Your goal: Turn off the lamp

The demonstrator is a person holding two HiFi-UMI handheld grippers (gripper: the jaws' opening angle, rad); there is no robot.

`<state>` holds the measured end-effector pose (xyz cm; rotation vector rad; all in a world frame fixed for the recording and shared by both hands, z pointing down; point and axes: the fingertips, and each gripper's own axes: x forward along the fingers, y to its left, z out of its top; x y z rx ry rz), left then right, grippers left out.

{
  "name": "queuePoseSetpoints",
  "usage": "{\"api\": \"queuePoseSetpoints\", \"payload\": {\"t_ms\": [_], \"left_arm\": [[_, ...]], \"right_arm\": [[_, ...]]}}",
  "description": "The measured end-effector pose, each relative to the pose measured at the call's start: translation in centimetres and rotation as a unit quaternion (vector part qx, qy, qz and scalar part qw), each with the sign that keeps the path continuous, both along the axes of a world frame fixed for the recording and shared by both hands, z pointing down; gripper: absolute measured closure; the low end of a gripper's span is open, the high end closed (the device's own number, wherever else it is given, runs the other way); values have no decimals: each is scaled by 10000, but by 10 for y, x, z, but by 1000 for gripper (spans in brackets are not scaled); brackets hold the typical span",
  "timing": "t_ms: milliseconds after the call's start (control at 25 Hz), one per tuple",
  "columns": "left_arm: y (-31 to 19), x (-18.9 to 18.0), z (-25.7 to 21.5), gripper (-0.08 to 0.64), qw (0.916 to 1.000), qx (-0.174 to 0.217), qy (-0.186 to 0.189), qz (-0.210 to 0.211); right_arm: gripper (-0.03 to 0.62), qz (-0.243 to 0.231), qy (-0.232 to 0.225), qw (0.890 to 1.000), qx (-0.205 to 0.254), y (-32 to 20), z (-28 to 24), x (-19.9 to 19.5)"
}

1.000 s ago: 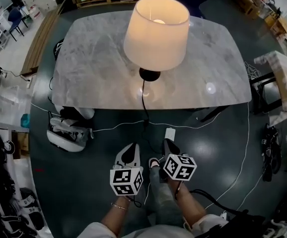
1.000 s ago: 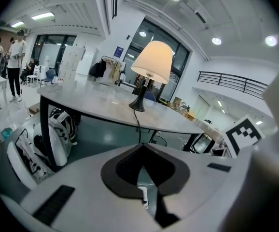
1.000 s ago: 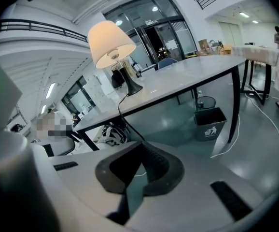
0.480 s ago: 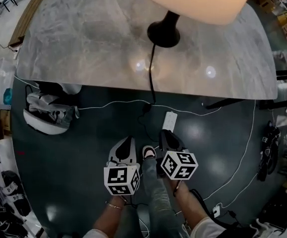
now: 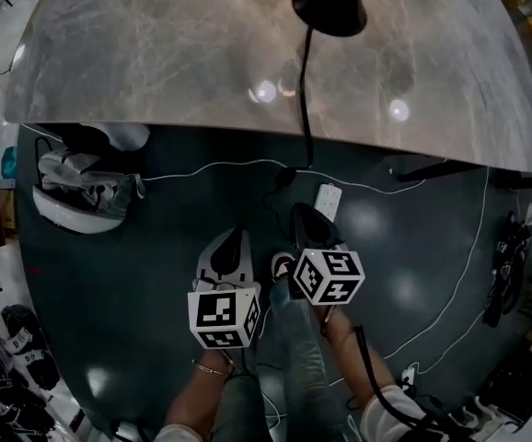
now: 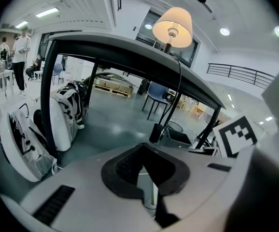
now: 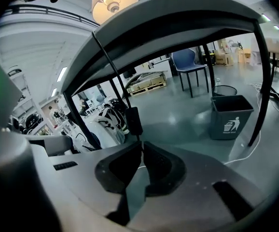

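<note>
The lamp's black base (image 5: 330, 3) stands on the marble table (image 5: 156, 53); its shade is out of the head view. Its black cord (image 5: 305, 109) drops over the table's near edge to the floor. From below the tabletop both gripper views show the lamp lit: shade (image 6: 173, 27) and shade (image 7: 111, 1). A black block hangs on the cord (image 6: 156, 132), (image 7: 133, 121). My left gripper (image 5: 236, 235) and right gripper (image 5: 300, 212) sit side by side low over the dark floor, short of the table. Each has its jaws shut with nothing between them, as seen up close on the left gripper (image 6: 142, 151) and the right gripper (image 7: 142, 146).
A white power strip (image 5: 327, 201) lies on the floor just ahead of the right gripper, with a thin white cable (image 5: 202, 168) running across. Bags (image 5: 86, 196) sit under the table's left side. A grey bin (image 7: 230, 117) and a blue chair (image 7: 192, 62) stand beyond the table.
The head view has tilted down: the shade has left the picture and the table and lamp base have slid upward. Both grippers have sunk towards the floor, still side by side and shut.
</note>
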<state>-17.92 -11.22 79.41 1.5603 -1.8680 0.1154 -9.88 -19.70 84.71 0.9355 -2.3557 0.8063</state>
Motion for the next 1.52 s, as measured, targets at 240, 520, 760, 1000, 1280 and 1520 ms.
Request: {"api": "queuePoseSetpoints", "payload": {"t_ms": [240, 520, 760, 1000, 1280, 1520], "left_arm": [[2, -8, 4, 554, 9999, -85, -5, -52], [6, -13, 10, 554, 9998, -154, -22, -134], [9, -13, 15, 554, 9997, -190, 16, -139], [10, -13, 12, 554, 9997, -191, 26, -161], [12, -10, 2, 554, 9998, -191, -42, -108], [13, 3, -23, 554, 9995, -268, -91, 151]], "right_arm": [[514, -99, 46, 9998, -192, -5, 25, -18], [503, -518, 293, 9982, -58, -15, 46, -41], [559, -628, 352, 9974, -4, -17, 48, -47], [571, -581, 312, 9978, -30, -17, 42, -44], [575, -748, 345, 9966, 50, 9, 14, -17], [577, -874, 367, 9952, 262, 32, -34, -2]]}}
